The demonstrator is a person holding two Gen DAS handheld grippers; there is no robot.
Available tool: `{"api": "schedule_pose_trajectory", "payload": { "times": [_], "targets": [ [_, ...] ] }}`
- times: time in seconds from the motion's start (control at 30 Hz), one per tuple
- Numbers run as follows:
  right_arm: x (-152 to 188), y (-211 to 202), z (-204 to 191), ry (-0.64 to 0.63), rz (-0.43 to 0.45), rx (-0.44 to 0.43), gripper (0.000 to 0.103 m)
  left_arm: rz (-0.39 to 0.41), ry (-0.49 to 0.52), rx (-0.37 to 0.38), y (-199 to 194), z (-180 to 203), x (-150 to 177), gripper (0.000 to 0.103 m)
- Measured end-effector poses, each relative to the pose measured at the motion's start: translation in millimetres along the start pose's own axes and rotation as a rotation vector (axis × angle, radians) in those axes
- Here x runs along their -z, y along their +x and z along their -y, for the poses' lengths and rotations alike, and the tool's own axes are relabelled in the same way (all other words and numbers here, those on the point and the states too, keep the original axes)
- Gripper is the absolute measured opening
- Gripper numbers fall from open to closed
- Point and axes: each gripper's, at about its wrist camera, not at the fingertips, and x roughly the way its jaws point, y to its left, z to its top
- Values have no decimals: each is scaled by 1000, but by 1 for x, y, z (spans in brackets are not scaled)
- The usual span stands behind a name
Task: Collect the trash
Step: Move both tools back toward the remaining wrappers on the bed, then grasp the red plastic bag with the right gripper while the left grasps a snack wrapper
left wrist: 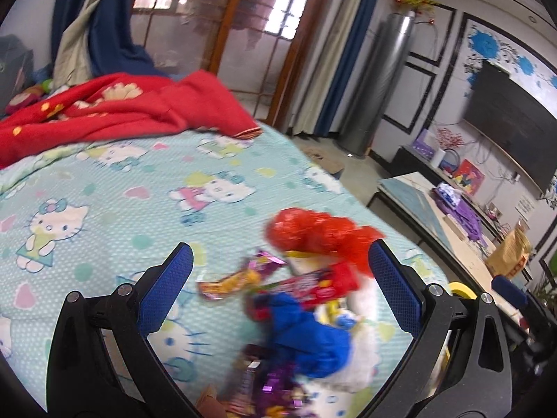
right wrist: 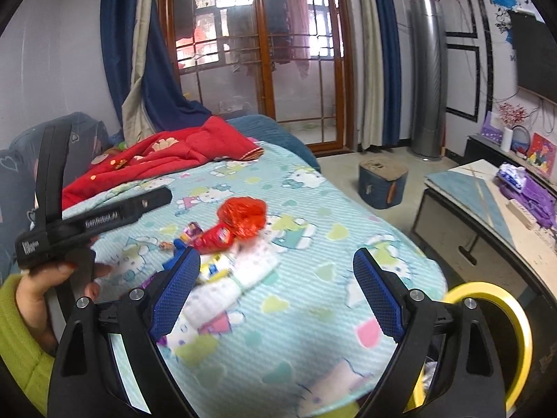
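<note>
A heap of trash lies on the Hello Kitty sheet (left wrist: pixel 104 188): a crumpled red bag (left wrist: pixel 313 233), a red snack wrapper (left wrist: pixel 320 284), a yellow wrapper (left wrist: pixel 229 284), a blue crumpled piece (left wrist: pixel 310 334), purple wrappers (left wrist: pixel 278 383) and white tissue (left wrist: pixel 362 358). My left gripper (left wrist: pixel 280 254) is open, its fingers either side of the heap just above it. In the right wrist view the red bag (right wrist: pixel 243 216), red wrapper (right wrist: pixel 214 238) and white tissues (right wrist: pixel 240 271) lie ahead of my open, empty right gripper (right wrist: pixel 276 261). The left gripper's body (right wrist: pixel 104 217) shows at left, held by a hand.
A red blanket (left wrist: pixel 115 111) lies at the bed's far end. A yellow-rimmed bin (right wrist: pixel 501 341) stands by the bed's near right edge. A low table (right wrist: pixel 487 209) and a TV stand are at the right. A blue stool (right wrist: pixel 383 184) stands on the floor.
</note>
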Motion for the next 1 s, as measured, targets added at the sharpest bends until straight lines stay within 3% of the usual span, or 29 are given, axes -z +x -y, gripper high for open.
{"api": "schedule_pose_trajectory", "payload": {
  "times": [0.3,0.53,0.73,0.93,1.0],
  "targets": [
    [-19,59,-8,44,-94,-31,87,-123,-40,1,26,-44,6,92],
    [-23,87,-11,72,-134,-43,86,-207,-61,78,49,-55,16,71],
    [-25,107,-12,85,-157,-39,83,-237,-60,100,56,-55,20,70],
    [-22,122,-10,106,-196,-49,64,-262,-85,104,60,-60,24,59],
    [-20,123,-9,104,-203,-52,52,-263,-89,104,61,-61,24,55]
  ]
}}
